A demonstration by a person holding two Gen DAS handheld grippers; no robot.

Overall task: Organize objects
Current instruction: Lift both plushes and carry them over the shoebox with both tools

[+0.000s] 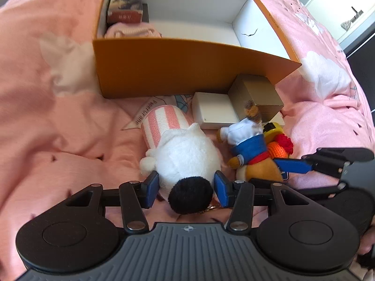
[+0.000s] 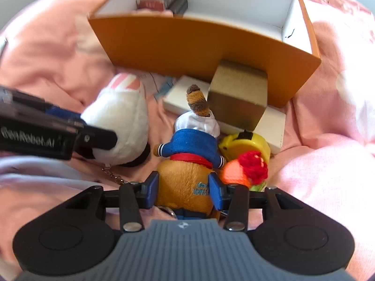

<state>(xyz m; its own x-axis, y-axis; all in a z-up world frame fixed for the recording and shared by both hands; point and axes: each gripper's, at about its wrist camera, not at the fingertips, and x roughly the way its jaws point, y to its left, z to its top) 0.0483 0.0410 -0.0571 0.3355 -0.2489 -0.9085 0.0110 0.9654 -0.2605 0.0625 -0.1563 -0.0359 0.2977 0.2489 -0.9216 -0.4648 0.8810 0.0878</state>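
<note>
Got both claws down on the pink quilt (image 1: 58, 121), which is soft, puffy and rumpled with white cloud shapes on it. My left claw (image 1: 186, 188) is pinching a fluffy white plush (image 1: 187, 154); the blue pads press into its fuzzy sides just above a round black pom-pom (image 1: 191, 195). The plush has a ribbed pink-and-white striped end (image 1: 164, 120) pointing toward the box, and a little metal chain hangs off it near the pom-pom.

My right claw (image 2: 184, 189) is clamped on a brown stuffed bear (image 2: 185, 182), with the pads squeezing its short-pile tan body. It wears a blue knit jacket with a red collar and a white cloth part above that.

The two toys lie side by side in front of the orange box (image 1: 164, 70), a stiff cardboard thing with smooth white inner walls and an open top. In its far left corner sits a small dark red printed carton (image 1: 125, 7), with a pink knitted bundle (image 1: 131, 30) in front of it.

Right against the box's near wall stands a matte gold-brown cube box (image 2: 238, 93) on a flat white box (image 2: 269, 126). Just beside the bear there's a glossy yellow tape measure (image 2: 248, 140) and an orange-and-red crocheted ball (image 2: 243, 171), chunky yarn texture.
</note>
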